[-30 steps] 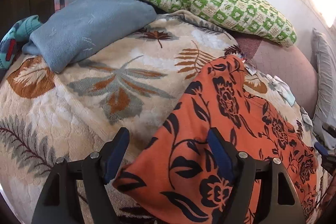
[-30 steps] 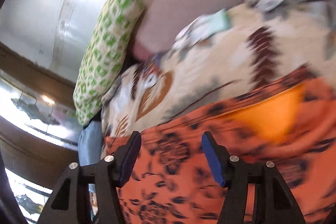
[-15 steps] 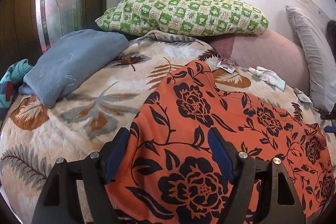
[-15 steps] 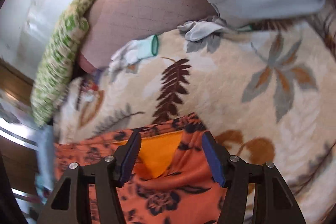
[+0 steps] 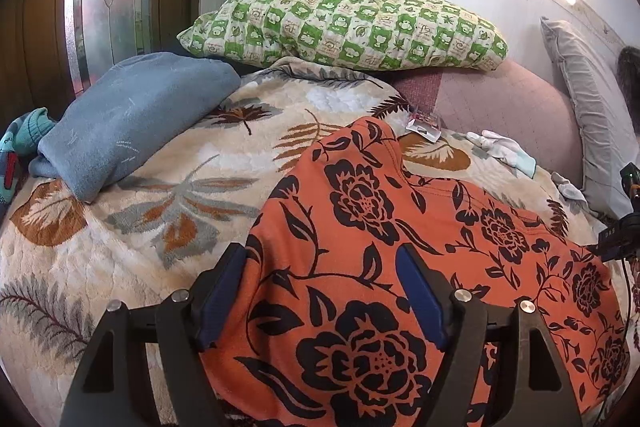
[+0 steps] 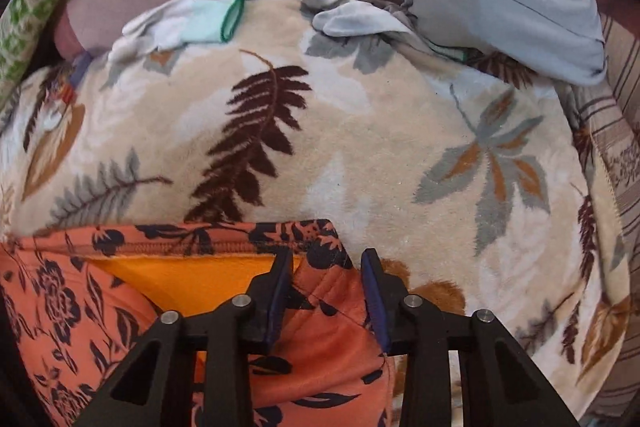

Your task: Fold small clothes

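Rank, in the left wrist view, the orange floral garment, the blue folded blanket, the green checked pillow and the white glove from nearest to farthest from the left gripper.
1. Orange floral garment: lying between the left gripper fingers.
2. Blue folded blanket: to the left, and white glove: to the right; too close to call.
3. Green checked pillow: farthest, against the wall.

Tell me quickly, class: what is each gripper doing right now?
Left gripper: open, jaws wide apart over the orange floral garment, gripping nothing.
Right gripper: narrowed around the garment's corner; whether it grips cannot be told.
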`<state>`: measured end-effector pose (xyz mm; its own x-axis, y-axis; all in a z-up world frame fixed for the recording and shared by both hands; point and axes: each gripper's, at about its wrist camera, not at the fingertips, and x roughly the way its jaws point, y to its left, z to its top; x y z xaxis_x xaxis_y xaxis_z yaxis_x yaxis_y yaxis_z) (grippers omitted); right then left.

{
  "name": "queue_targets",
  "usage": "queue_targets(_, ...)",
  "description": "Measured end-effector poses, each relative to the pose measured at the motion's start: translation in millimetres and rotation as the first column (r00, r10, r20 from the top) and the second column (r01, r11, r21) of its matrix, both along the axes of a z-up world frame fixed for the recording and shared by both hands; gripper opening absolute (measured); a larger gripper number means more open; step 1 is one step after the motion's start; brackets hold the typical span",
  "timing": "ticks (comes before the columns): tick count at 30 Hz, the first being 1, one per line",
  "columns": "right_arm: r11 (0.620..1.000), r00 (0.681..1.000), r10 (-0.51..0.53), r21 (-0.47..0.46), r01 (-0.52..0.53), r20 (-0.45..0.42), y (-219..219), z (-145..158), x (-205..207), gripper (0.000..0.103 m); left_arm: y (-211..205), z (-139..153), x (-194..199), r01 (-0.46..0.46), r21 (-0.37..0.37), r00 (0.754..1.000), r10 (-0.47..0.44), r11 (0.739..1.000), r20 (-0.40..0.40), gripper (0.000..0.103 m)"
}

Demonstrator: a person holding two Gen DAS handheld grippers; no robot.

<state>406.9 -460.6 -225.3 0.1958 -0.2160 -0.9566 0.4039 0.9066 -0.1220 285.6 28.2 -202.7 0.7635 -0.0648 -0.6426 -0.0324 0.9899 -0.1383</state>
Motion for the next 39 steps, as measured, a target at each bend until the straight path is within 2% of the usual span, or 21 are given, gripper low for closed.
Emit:
queue_targets(3,0.997,1.0,0.018,-0.073,-0.017,0.004,0,6,-3,0.014,-1,0,0,0.006,0.002,1.0,-0.006,1.0,-0.003,0.077)
queue_targets(7,0.991,0.995,-0.032,-0.125,0.045,0.097,-18,25,-8,0.013,0,0,0,0.005,0.0,1.0,-0.005,1.0,-0.002,0.077)
queue_targets(10,0.99,0.972,-0.129,-0.031,0.137,0.197,-49,34,-13,0.012,-1,-2,0,0.003,0.007,1.0,-0.003,1.0,-0.005,0.077)
queue_targets(12,0.975,0.94,-0.221,0.074,0.209,0.259,-70,36,-20,0.013,-2,-3,0,0.004,0.014,1.0,-0.004,1.0,-0.008,0.077)
queue_targets(13,0.97,0.925,-0.232,0.137,0.199,0.3,-77,37,-25,0.013,-3,-3,1,0.004,0.017,1.0,-0.004,1.0,-0.009,0.077)
queue_targets(15,0.974,0.929,-0.17,0.197,0.108,0.329,-71,42,-28,0.013,-2,-3,1,0.002,0.015,1.0,-0.002,1.0,-0.009,0.077)
queue_targets(17,0.961,0.95,-0.066,0.276,-0.023,0.307,-50,42,-29,0.013,-2,-3,1,-0.002,0.008,1.0,0.002,1.0,-0.008,0.077)
queue_targets(19,0.948,0.95,0.028,0.294,-0.124,0.31,-24,44,-32,0.013,-3,-3,1,-0.001,0.01,1.0,0.001,1.0,-0.011,0.077)
queue_targets(22,0.934,0.947,0.146,0.274,-0.227,0.286,21,44,-30,0.013,-3,-3,0,0.004,0.015,1.0,-0.003,1.0,-0.009,0.077)
queue_targets(25,0.937,0.926,0.235,0.184,-0.297,0.295,51,44,-23,0.013,-1,-2,-1,0.002,0.009,1.0,-0.002,1.0,-0.008,0.077)
queue_targets(27,0.932,0.933,0.246,0.199,-0.302,0.263,56,36,-10,0.013,-1,-2,-1,0.001,0.005,1.0,0.0,1.0,-0.006,0.077)
queue_targets(29,0.907,0.947,0.248,0.295,-0.301,0.206,63,20,0,0.013,1,-2,0,-0.002,-0.002,1.0,0.002,1.0,-0.008,0.077)
queue_targets(30,0.898,0.948,0.274,0.312,-0.312,0.16,71,11,3,0.013,1,-2,1,-0.002,-0.004,1.0,0.002,1.0,-0.011,0.077)
queue_targets(31,0.899,0.943,0.314,0.284,-0.333,0.112,84,2,5,0.013,1,-2,1,-0.002,-0.009,1.0,0.002,1.0,-0.015,0.077)
queue_targets(33,0.903,0.933,0.354,0.234,-0.36,0.071,100,-11,9,0.013,2,-2,2,-0.002,-0.017,1.0,0.001,1.0,-0.017,0.077)
queue_targets(36,0.949,0.964,0.256,0.173,-0.265,0.075,91,-28,22,0.014,2,-1,1,0.003,-0.017,1.0,-0.003,1.0,-0.014,0.077)
queue_targets(39,0.967,0.972,0.179,0.157,-0.203,0.153,81,-21,30,0.014,4,-1,1,-0.001,-0.02,1.0,0.001,1.0,-0.017,0.077)
